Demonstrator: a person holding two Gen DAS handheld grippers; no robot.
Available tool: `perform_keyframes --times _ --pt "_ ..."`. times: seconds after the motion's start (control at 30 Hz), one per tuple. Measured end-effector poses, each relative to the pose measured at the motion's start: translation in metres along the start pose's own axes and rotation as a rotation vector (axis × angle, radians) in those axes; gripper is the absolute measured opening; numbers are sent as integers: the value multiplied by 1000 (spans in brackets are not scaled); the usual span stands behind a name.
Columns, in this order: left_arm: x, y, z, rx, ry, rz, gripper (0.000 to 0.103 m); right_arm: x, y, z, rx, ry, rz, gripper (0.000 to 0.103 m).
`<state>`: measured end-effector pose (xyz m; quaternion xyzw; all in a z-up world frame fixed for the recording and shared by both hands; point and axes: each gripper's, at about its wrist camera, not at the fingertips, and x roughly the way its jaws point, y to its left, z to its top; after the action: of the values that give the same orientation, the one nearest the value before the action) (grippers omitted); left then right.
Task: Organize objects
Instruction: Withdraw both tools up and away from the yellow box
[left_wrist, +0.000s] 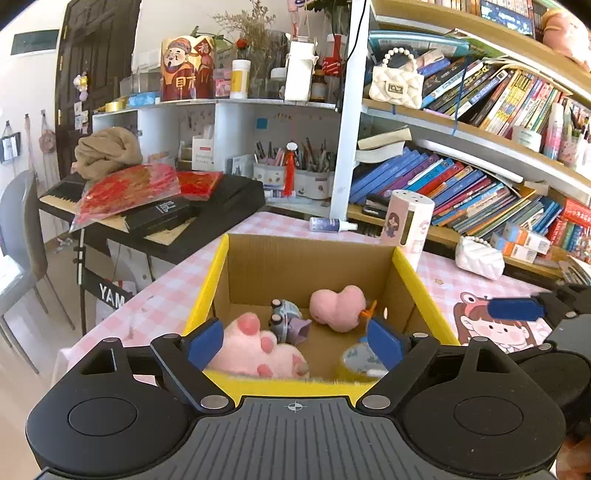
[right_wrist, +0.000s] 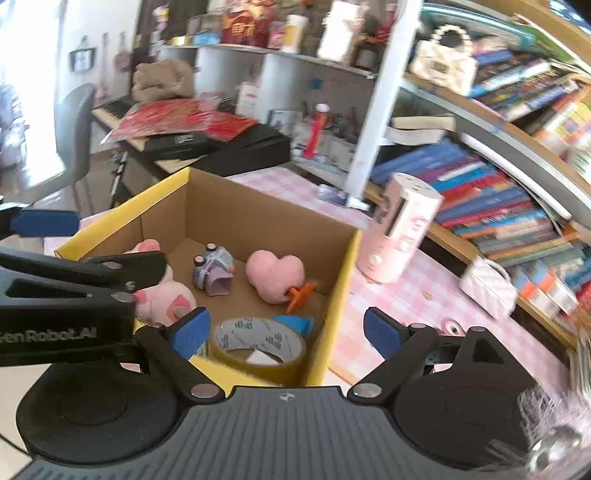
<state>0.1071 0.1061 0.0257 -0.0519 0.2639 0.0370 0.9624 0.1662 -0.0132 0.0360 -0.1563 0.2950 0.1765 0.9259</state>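
A cardboard box with a yellow rim (left_wrist: 218, 273) (right_wrist: 122, 206) stands on the pink checked tablecloth. Inside lie a pink paw plush (left_wrist: 258, 350) (right_wrist: 162, 299), a pink heart plush (left_wrist: 338, 306) (right_wrist: 275, 275), a lilac toy camera (left_wrist: 286, 319) (right_wrist: 214, 271), a roll of tape (left_wrist: 360, 360) (right_wrist: 258, 343) and a small orange piece (right_wrist: 301, 291). My left gripper (left_wrist: 294, 343) is open over the box's near edge, with the paw plush below it and untouched. My right gripper (right_wrist: 287, 332) is open above the near right corner, over the tape roll, holding nothing.
A pink cylinder-shaped container (left_wrist: 408, 225) (right_wrist: 399, 236) stands just right of the box. A white quilted purse (left_wrist: 478, 256), a small spray bottle (left_wrist: 332, 224) and crowded bookshelves (left_wrist: 480, 192) lie behind. A keyboard (left_wrist: 155, 206) piled with items and a grey chair (left_wrist: 22, 236) are at the left.
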Motion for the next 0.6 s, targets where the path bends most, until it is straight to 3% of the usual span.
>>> perform_keyframes --times 0.17,0.27,0.4,0.6 --pt "-20 4 -13 12 14 4 96 -25 8 -20 90 18 -48 91" --pt "-32 7 -23 19 26 24 99 -41 15 -36 145 17 -123 94" --pt "-46 9 -37 41 54 42 100 -60 24 -59 211 19 -221 95" --pt "-66 10 -58 72 83 22 102 -83 33 -90 302 60 -281 95"
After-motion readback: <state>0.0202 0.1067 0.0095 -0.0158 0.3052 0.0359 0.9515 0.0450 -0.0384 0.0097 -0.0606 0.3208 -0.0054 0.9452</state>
